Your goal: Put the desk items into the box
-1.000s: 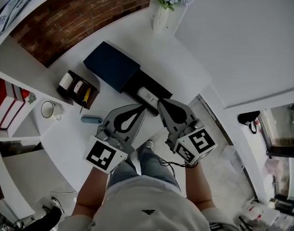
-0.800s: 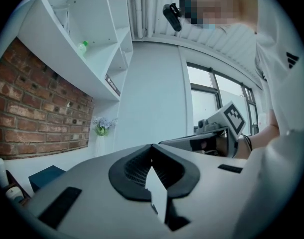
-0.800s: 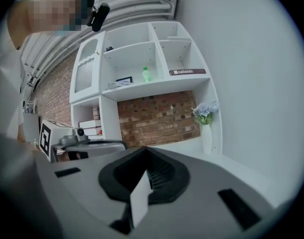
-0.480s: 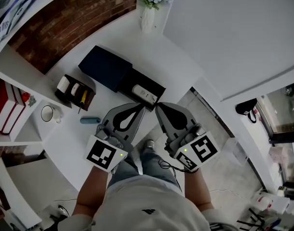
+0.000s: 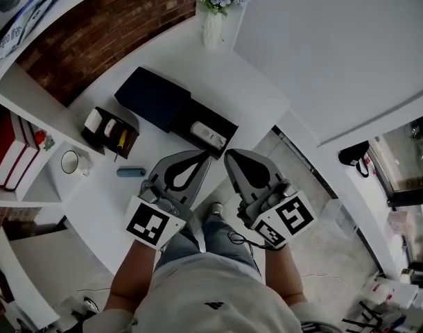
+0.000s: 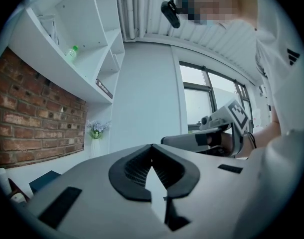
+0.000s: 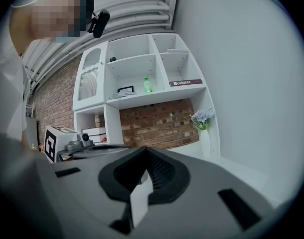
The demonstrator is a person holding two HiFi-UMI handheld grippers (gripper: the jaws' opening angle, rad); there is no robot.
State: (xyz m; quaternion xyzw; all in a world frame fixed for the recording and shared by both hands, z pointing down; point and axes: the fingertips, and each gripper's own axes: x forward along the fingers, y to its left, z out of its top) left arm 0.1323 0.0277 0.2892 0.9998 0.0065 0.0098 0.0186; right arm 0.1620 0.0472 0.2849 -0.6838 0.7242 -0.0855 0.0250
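White table [image 5: 267, 82], curved near edge. Both claws hang just off that rim over the person's lap, level with each other. Left claw [image 5: 201, 157]: jaws together, nothing between them. Right claw [image 5: 231, 155]: the same, tips meeting and empty. The open black box [image 5: 189, 115] sits at 12 o'clock of the claws, with its dark blue lid [image 5: 152, 97] touching it on the 10 o'clock side. A white item [image 5: 207, 134] already lies inside.

Biggest worry is the black caddy [image 5: 130, 143] at 10 o'clock of the left claw. It is loaded with white rolls and a yellow thing. It looks bulky next to the room left in the box, and a one-sided pinch would likely tip it and spill the contents over the table.

Next, the mug [image 5: 71, 161] at 9 o'clock, close to the shelf with the red books [image 5: 10, 151]. It has a round, glossy wall, so I judge a grip across the body could slip, and a long reach might clip the shelf.

Smallest is the blue tube [image 5: 130, 173], lying flat at 9 o'clock of the left claw. It is near the table's edge and should roll freely. A claw arriving with jaws together would shove it rather than take it, perhaps over the rim.

The lid could also get nudged onto the box mouth during drops.
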